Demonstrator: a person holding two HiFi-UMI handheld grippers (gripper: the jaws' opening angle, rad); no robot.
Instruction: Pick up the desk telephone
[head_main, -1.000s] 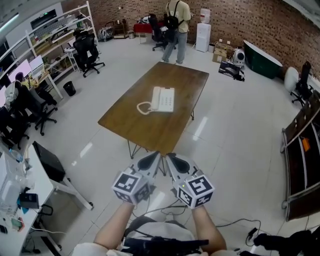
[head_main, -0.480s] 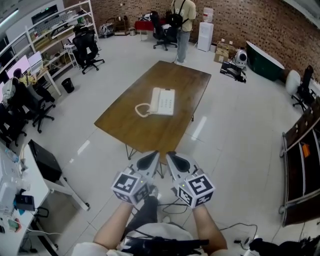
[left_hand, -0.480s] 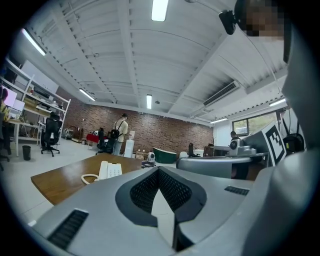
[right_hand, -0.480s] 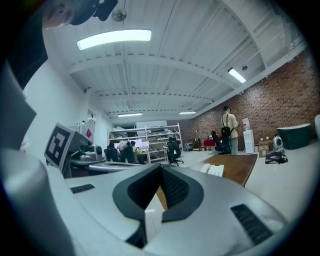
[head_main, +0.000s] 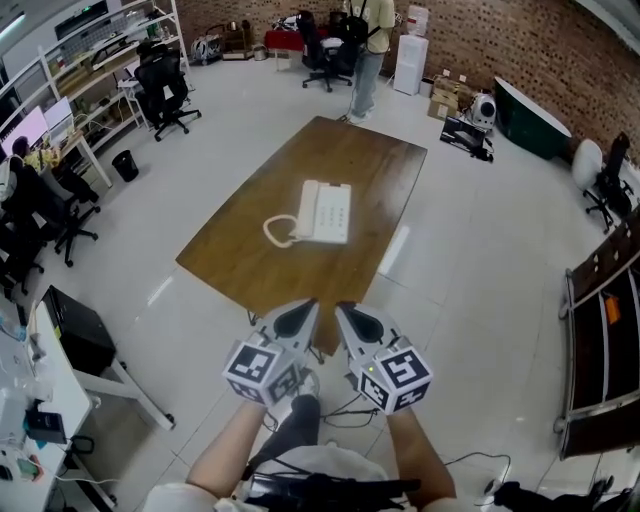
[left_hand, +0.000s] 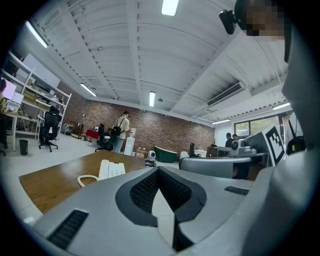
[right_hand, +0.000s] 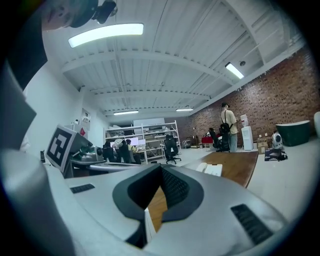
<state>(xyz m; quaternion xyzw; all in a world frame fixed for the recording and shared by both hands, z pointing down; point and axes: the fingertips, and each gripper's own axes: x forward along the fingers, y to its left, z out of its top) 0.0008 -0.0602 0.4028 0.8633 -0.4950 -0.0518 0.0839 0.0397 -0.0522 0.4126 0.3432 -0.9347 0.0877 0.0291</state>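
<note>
The white desk telephone (head_main: 325, 212) lies near the middle of the brown wooden table (head_main: 300, 275), its coiled cord (head_main: 278, 231) looping off its left side. My left gripper (head_main: 303, 311) and right gripper (head_main: 346, 313) are side by side at the table's near edge, both shut with nothing in them and well short of the phone. In the left gripper view the telephone (left_hand: 111, 169) shows far ahead, to the left of the closed left gripper (left_hand: 158, 170). In the right gripper view the telephone (right_hand: 211, 169) lies ahead, to the right of the closed right gripper (right_hand: 161, 168).
A person (head_main: 366, 40) stands at the table's far end near office chairs (head_main: 322, 45) and a water dispenser (head_main: 410, 50). More chairs (head_main: 165, 85) and desks (head_main: 55, 350) line the left. A shelf unit (head_main: 600, 340) stands right. Cables (head_main: 340, 410) lie on the floor below me.
The table and telephone have drawn closer and lower in the head view as both grippers moved forward toward the table's near edge. Both stayed shut.
</note>
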